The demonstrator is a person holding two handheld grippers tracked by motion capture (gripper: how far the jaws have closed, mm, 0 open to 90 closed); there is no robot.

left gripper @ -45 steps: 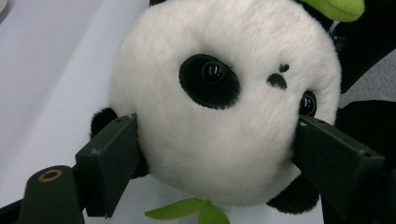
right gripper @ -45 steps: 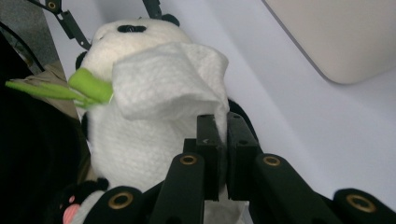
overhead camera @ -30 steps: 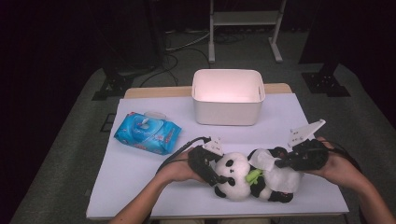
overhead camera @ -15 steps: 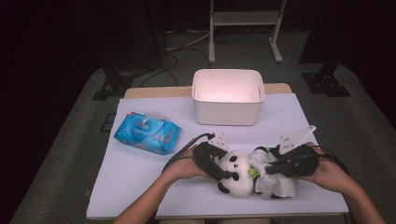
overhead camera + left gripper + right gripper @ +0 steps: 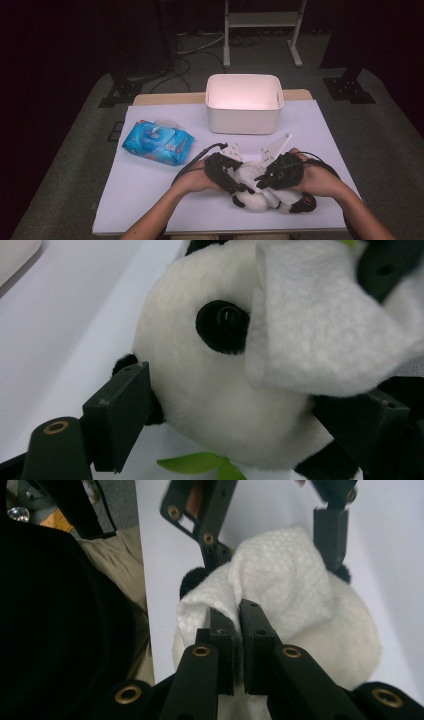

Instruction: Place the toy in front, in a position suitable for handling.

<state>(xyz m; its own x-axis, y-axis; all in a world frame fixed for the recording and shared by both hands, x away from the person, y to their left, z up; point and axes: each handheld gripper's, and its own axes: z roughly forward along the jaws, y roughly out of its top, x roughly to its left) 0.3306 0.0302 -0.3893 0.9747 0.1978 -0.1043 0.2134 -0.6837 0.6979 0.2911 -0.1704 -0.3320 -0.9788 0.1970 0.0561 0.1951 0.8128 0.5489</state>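
A black-and-white plush panda lies on the white table near its front edge. My left gripper clasps the panda's head from both sides, one black jaw against each side. My right gripper is shut on a white wet wipe, which is pressed onto the top of the panda's head. In the left gripper view the wipe drapes over the head beside the panda's black eye patch. In the high view the right gripper sits just right of the left one.
A white open box stands behind the panda at the table's middle back. A blue pack of wet wipes lies at the left. A green leaf pokes out under the panda's head. The table's front edge is close to the hands.
Both hands have closed in toward each other. The right gripper has carried the wipe left onto the panda's head, and the panda's face is now hidden beneath the grippers.
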